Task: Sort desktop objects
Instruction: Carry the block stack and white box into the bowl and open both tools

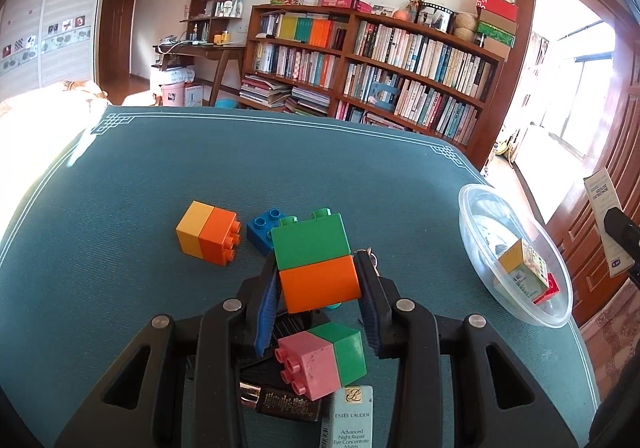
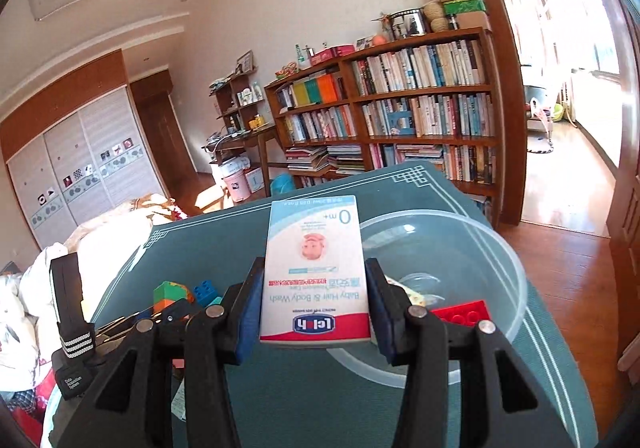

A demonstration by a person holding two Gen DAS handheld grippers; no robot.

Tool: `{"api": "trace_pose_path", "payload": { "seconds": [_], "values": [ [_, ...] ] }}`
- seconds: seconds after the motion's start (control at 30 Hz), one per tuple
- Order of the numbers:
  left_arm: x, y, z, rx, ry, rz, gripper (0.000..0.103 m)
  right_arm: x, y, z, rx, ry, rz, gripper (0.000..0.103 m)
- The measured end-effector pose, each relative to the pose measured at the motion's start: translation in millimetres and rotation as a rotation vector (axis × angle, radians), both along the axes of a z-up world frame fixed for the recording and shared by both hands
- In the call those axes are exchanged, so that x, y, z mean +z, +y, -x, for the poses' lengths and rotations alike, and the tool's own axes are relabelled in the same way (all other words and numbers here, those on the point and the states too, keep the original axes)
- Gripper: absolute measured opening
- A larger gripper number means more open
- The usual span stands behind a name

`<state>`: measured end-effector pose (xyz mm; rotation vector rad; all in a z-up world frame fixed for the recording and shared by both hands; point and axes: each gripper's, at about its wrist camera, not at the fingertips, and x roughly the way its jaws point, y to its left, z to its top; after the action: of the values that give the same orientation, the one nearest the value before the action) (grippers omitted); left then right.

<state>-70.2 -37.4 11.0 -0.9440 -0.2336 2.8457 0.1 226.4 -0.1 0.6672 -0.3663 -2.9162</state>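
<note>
- Two hand-held grippers work over a teal tablecloth [image 1: 200, 168] with a white line border, each seen through its own wrist camera.
- The left gripper [image 1: 318, 280] is clamped on a green-and-orange block stack [image 1: 314, 260]: its blue pads press the sides of the orange lower brick, and the green brick stands above the fingertips.
- Beyond the stack lies a blue brick [image 1: 260, 230], studs up, and to its left a yellow-and-orange block pair [image 1: 206, 234] on its side, studs facing right.
- Nearer the camera, below the fingers, a pink-and-green block pair [image 1: 322, 358] lies on the cloth beside a dark cosmetic bottle [image 1: 286, 404] and an Estée Lauder eye-concentrate box [image 1: 348, 420].
- The right gripper [image 2: 314, 304] is closed on a Baby Hair & Body Wash box [image 2: 316, 268], held upright with its print upside down in the right wrist view.
- Just right of that box, a clear plastic bowl [image 2: 508, 272] stands near the table's right edge; it holds a red brick [image 2: 462, 312].
- In the left wrist view, the bowl also holds a small yellow-topped carton [image 1: 524, 264], lying tilted over the red brick.
- A wooden bookcase [image 1: 380, 56] fills the background wall.
</note>
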Motion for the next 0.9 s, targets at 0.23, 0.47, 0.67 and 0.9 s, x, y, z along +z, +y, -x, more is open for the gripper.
{"api": "trace_pose_path", "payload": {
  "seconds": [0.23, 0.47, 0.67, 0.9],
  "values": [
    [7, 13, -3, -0.029, 0.015, 0.000, 0.039, -6, 47, 12, -0.161, -0.024, 0.022, 0.051],
    [14, 29, -2, -0.055, 0.017, 0.001, 0.039, -28, 69, 31, -0.224, -0.090, 0.032, 0.051],
    [25, 53, -3, -0.090, 0.038, 0.028, 0.039, -42, 71, 45, -0.199, -0.133, 0.004, 0.052],
    [35, 100, 6, -0.195, 0.052, 0.046, 0.039, -56, 81, 39, -0.214, -0.158, 0.050, 0.053]
  ]
}}
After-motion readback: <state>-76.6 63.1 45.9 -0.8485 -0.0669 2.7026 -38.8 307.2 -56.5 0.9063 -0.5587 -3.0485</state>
